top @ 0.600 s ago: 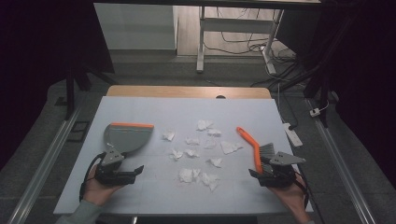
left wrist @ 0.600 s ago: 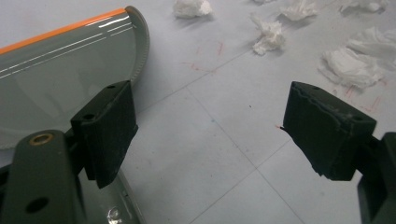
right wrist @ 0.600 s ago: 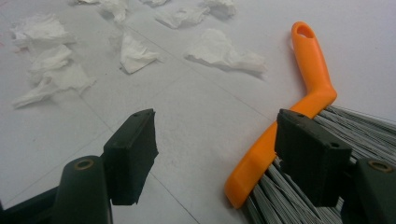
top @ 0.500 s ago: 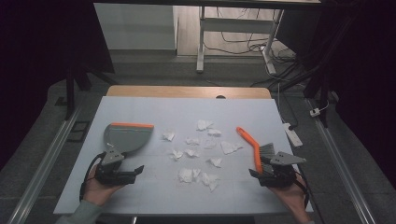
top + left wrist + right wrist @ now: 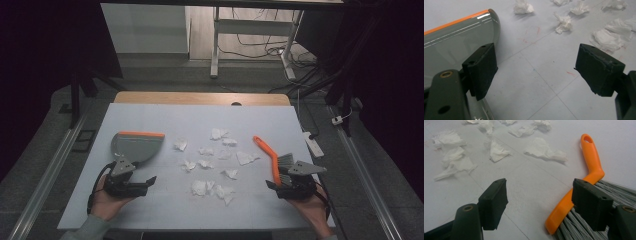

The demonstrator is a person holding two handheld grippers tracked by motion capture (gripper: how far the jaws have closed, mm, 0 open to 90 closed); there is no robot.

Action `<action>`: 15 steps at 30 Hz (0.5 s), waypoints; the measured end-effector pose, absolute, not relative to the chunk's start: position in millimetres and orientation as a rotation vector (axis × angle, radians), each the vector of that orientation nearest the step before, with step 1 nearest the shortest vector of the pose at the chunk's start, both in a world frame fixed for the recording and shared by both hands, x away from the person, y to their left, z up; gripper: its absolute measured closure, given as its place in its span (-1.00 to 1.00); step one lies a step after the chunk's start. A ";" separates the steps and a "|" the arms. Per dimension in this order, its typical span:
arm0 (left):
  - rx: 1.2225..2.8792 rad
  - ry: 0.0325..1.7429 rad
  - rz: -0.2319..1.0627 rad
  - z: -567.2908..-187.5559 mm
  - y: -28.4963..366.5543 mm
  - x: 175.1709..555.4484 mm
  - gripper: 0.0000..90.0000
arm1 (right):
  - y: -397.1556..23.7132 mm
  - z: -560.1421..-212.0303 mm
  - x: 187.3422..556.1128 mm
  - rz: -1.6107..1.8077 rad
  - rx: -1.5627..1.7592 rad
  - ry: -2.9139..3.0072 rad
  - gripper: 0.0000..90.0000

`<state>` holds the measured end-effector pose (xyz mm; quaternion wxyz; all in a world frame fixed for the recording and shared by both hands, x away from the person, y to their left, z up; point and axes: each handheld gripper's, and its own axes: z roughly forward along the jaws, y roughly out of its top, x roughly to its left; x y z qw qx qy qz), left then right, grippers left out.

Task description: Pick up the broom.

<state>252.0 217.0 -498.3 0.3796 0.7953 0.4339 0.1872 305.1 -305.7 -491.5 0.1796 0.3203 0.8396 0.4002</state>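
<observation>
Left gripper (image 5: 142,182) rests near the surface's (image 5: 150,115) left edge, jaws apart, empty, just below the grey dustpan (image 5: 136,146) with its orange lip. Right gripper (image 5: 280,184), likewise wide open, sits at the bristles of the orange-handled brush (image 5: 270,157) by the right edge — crumpled white paper scraps (image 5: 206,187) lie scattered mid-surface.

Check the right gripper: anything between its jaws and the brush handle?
Nothing visible. The right gripper is open, with bare table in the gap. The orange brush lies just beside its right-hand jaw in the right gripper view, handle pointing away. The nearest paper scraps lie farther out, off that path.
</observation>
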 end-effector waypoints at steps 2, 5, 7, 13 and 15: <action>2.036 1.122 0.469 -500.1 218.3 252.7 -0.58 | -304.5 -490.5 306.2 1.132 0.906 2.374 -0.34; 2.029 1.128 0.468 -499.8 219.9 252.1 -0.58 | -303.6 -489.4 307.4 1.135 0.914 2.372 -0.33; 2.029 1.127 0.473 -499.4 219.8 251.8 -0.58 | -303.0 -489.6 307.6 1.127 0.918 2.380 -0.33; 2.034 1.124 0.483 -499.5 219.2 252.8 -0.58 | -300.4 -486.2 309.8 1.115 0.925 2.376 -0.30; 2.043 1.122 0.492 -499.2 219.4 254.1 -0.58 | -297.9 -483.5 312.3 1.111 0.921 2.374 -0.30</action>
